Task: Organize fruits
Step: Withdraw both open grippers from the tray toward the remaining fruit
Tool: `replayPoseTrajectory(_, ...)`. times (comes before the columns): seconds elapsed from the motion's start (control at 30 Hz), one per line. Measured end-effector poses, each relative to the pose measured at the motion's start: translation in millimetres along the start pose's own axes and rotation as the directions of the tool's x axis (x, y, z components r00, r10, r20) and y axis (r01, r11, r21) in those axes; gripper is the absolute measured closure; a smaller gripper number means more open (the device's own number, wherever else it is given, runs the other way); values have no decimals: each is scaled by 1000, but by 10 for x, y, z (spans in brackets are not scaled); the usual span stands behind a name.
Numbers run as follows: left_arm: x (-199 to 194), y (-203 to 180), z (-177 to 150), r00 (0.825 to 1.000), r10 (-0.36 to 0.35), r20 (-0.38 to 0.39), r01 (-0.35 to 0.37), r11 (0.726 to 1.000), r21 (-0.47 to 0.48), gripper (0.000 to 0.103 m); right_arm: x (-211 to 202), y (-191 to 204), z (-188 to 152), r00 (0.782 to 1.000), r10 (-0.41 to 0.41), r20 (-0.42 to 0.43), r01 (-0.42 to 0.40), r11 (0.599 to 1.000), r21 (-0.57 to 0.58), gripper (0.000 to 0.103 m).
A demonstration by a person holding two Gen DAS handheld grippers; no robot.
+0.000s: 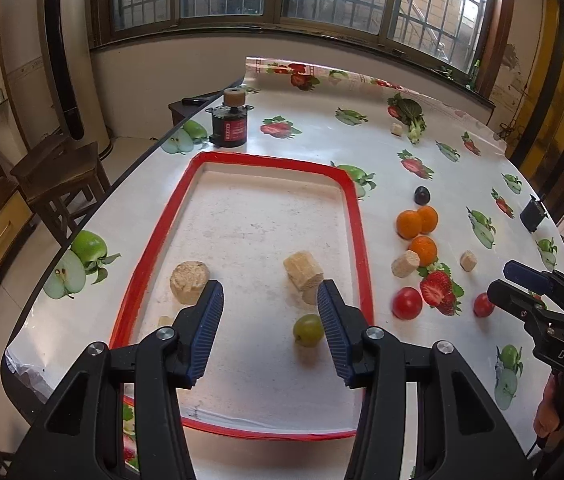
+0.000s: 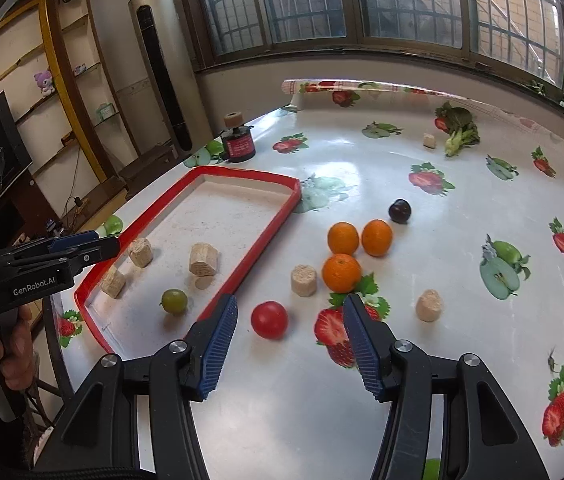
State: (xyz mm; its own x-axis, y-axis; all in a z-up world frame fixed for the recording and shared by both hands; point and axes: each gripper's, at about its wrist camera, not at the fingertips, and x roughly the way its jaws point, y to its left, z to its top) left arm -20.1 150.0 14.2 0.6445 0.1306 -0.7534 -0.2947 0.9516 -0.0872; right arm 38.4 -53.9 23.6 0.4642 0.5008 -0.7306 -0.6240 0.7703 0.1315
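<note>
Nearest, the left gripper [image 1: 270,316], black with blue ribbed pads, hangs partly open and empty above the red-rimmed white rectangular tray [image 1: 363,240]. The right gripper [image 2: 290,338], the same make, is likewise partly open and holds nothing, poised over the fruit-printed glossy tablecloth [image 2: 422,208].

Just beyond the left gripper, a small round green grape [image 1: 308,330] lies inside the tray, alongside several beige cork-like cylinder blocks [image 1: 189,282]. Just beyond the right gripper, outside the tray, sits a round red tomato [image 2: 269,319], with a second one [image 1: 483,305] nearer the table edge in the left view. Farther on, three round oranges [image 2: 342,273] cluster together, two more beige blocks lying near them, then a dark purple plum [image 2: 399,211]. At the far side stand a black cylindrical motor [image 1: 229,128] and a leafy green vegetable [image 2: 460,130].

Likely risks: the round fruit may roll on the slick cloth if nudged, printed strawberries could be mistaken for real fruit, and the two grippers could collide near the tray's edge.
</note>
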Motion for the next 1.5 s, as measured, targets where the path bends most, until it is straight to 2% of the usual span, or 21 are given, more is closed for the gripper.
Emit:
replayPoseTrajectory(0.33, -11, -476, -93, 997, -77, -19, 79, 994, 72, 56, -326, -522, -324, 996, -94, -1, 94, 992, 90, 45)
replayPoseTrajectory(0.7, -55, -965, -163, 987, -152, -44, 157, 975, 155, 56, -568, -850, -504, 988, -154, 7, 151, 977, 149, 45)
replayPoseTrajectory(1.5, 63, -1205, -259, 973, -210, -101, 225, 958, 177, 56, -604, -790, -541, 988, -157, 1, 156, 978, 139, 45)
